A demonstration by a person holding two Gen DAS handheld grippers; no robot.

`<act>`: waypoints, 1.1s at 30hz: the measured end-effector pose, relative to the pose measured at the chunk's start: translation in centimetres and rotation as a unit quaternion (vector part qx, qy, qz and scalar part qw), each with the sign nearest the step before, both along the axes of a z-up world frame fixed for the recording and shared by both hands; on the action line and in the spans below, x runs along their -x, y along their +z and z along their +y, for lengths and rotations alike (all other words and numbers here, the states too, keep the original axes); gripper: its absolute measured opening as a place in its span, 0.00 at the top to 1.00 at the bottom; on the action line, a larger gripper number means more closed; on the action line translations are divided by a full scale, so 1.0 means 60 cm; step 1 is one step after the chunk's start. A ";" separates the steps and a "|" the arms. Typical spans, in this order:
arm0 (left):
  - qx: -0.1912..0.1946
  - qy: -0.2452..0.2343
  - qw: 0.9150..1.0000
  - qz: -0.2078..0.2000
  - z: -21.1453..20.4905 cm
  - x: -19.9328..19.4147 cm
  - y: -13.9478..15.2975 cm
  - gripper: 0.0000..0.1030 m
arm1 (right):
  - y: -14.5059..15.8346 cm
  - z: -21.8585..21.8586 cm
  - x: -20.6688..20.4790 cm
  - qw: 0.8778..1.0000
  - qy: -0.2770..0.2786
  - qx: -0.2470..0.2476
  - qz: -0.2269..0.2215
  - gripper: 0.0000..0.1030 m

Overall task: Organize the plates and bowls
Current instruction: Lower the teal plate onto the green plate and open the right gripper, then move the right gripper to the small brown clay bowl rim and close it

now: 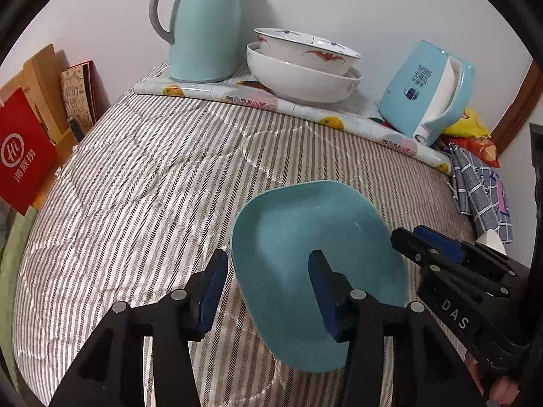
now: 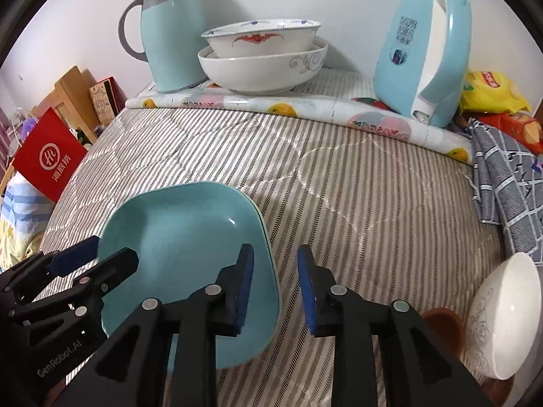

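A stack of teal square plates (image 1: 305, 237) (image 2: 190, 237) lies on the striped cloth. My left gripper (image 1: 268, 288) is open, its jaws astride the stack's left rim; it also shows in the right wrist view (image 2: 112, 257). My right gripper (image 2: 275, 288) is open, astride the stack's right rim; it also shows in the left wrist view (image 1: 407, 237). Two nested white bowls (image 1: 302, 64) (image 2: 261, 54) stand at the back. A white bowl (image 2: 505, 315) lies tilted at the near right beside a small brown bowl (image 2: 444, 325).
A teal thermos jug (image 1: 203, 23) (image 2: 166, 30) and a teal kettle (image 1: 427, 91) (image 2: 424, 54) stand on the fruit-print mat (image 2: 305, 105) at the back. A checked cloth (image 2: 509, 183) and snack bags (image 2: 492, 91) lie right. A red bag (image 1: 23, 149) stands left.
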State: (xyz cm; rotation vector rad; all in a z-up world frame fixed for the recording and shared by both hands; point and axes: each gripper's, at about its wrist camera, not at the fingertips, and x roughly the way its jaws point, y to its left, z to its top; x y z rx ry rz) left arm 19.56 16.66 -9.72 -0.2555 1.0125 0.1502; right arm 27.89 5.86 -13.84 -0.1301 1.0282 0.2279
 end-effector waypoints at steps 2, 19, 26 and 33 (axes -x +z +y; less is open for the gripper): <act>-0.005 -0.002 1.000 0.000 -0.004 0.003 0.007 0.53 | 0.010 -0.007 0.008 1.000 -0.004 -0.004 -0.004 0.74; -0.005 -0.056 0.998 -0.037 -0.128 0.036 0.077 0.53 | 0.121 -0.197 0.133 0.991 -0.108 -0.019 -0.077 0.54; -0.018 -0.082 0.995 -0.049 -0.199 0.055 0.089 0.53 | 0.136 -0.303 0.183 0.982 -0.167 -0.036 -0.079 0.53; -0.009 -0.100 0.994 -0.042 -0.254 0.061 0.083 0.53 | 0.137 -0.366 0.227 0.979 -0.185 0.010 -0.085 0.50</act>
